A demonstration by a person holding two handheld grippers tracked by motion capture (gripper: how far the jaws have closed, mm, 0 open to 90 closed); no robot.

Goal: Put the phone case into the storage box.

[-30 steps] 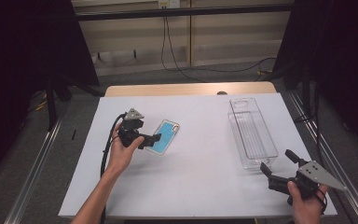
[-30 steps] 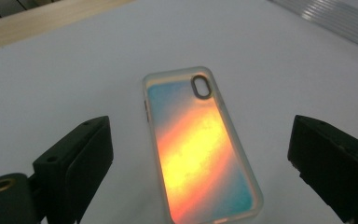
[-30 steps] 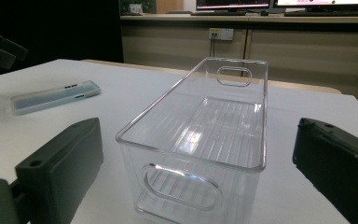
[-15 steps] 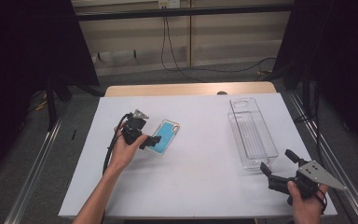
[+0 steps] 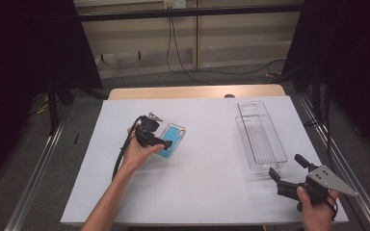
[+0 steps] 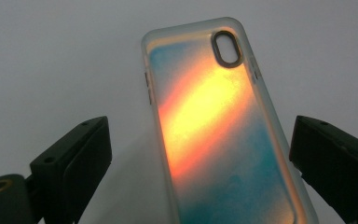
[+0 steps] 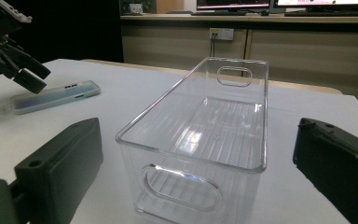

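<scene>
Table (image 5: 202, 192): white rectangular top, the landmark for all entries below; a wooden edge shows along its far side.

Clear bin (image 5: 260, 137): transparent plastic, long and narrow, open at the top, upright on the table's right half with its long axis running from near to far. Ribbed floor, an oval handle cut-out in each short end wall. Nothing lies inside it. In the right gripper view the bin (image 7: 200, 140) stands between the two black jaws, its near end wall closest to the camera, touched by neither jaw.

Phone case (image 5: 171, 140): translucent rim, blue back with an orange-yellow band, oval camera opening at one corner. Lies flat on the table's left half, well apart from the clear bin. In the left gripper view the phone case (image 6: 214, 130) runs up between the jaws, camera opening at the far end.

Left gripper (image 5: 160, 143): black, cable trailing, held in the person's left hand (image 5: 137, 154) over the table's left half, tips at the near end of the phone case. Jaws spread wide, one on either side of the case, grasping nothing.

Right gripper (image 5: 286, 169): black with a grey three-cornered plate, held in the right hand (image 5: 315, 209) at the table's near right corner, just short of the clear bin's near end. Jaws parted, clasping nothing.
</scene>
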